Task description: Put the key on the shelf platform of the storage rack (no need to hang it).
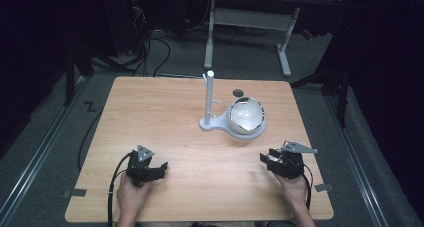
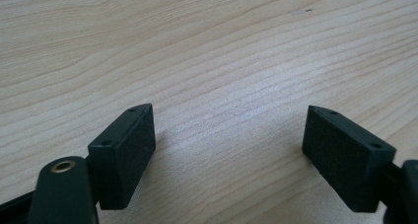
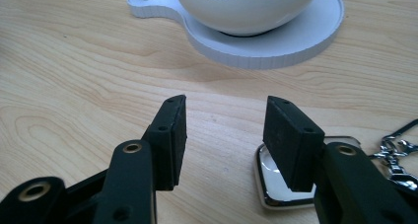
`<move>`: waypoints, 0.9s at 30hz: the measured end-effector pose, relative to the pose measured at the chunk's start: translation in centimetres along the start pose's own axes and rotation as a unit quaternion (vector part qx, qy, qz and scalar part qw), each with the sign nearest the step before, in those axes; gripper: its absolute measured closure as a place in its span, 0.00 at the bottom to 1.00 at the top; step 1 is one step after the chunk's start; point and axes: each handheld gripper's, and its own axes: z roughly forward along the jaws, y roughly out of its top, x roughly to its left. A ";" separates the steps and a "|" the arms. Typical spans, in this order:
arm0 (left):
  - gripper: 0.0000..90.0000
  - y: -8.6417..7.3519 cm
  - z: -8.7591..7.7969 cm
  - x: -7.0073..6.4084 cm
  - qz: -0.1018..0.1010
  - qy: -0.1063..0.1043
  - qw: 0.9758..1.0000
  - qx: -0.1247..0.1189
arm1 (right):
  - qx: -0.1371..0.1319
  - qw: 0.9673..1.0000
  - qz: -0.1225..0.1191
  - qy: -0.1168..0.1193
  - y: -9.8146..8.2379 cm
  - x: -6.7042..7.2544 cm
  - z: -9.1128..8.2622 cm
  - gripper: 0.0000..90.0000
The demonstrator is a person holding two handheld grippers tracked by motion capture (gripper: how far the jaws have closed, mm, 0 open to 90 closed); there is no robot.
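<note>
A white stand (image 1: 212, 123) with an upright post (image 1: 209, 94) sits at the middle right of the wooden table (image 1: 165, 107). A round white bowl (image 1: 246, 115) with a shiny inside rests on the stand's dish. In the right gripper view the bowl (image 3: 246, 9) and dish (image 3: 300, 41) lie just ahead. My right gripper (image 3: 224, 103) is open, low over the table. A shiny square metal tag (image 3: 273, 184) with a chain (image 3: 394, 157) lies under its right jaw, not gripped. My left gripper (image 2: 229, 115) is open over bare wood. Both the left gripper (image 1: 161, 168) and the right gripper (image 1: 265, 158) are near the front edge.
A small dark round spot (image 1: 238, 93) marks the table behind the stand. Beyond the far edge stand a white desk frame (image 1: 247, 27) and loose cables (image 1: 155, 47) on the grey floor. The person's hands hold the grippers from the near edge.
</note>
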 end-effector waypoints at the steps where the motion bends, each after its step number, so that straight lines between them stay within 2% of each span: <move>1: 0.23 0.0 0.0 0.0 0.000 0.000 1.000 0.000 | -0.001 1.000 0.001 -0.003 0.0 -0.2 -0.2 0.58; 14: 0.23 0.0 0.0 0.0 0.000 0.000 1.000 0.000 | -0.006 0.999 0.022 -0.026 -0.7 -2.0 -1.5 0.58; 20: 0.23 0.0 0.0 0.0 0.000 0.000 1.000 0.000 | -0.011 0.998 0.033 -0.044 -0.9 -3.3 -2.2 0.59; 27: 0.23 0.0 0.0 0.0 0.000 0.000 1.000 0.000 | -0.009 0.997 0.032 -0.065 -1.3 -4.6 -2.5 0.65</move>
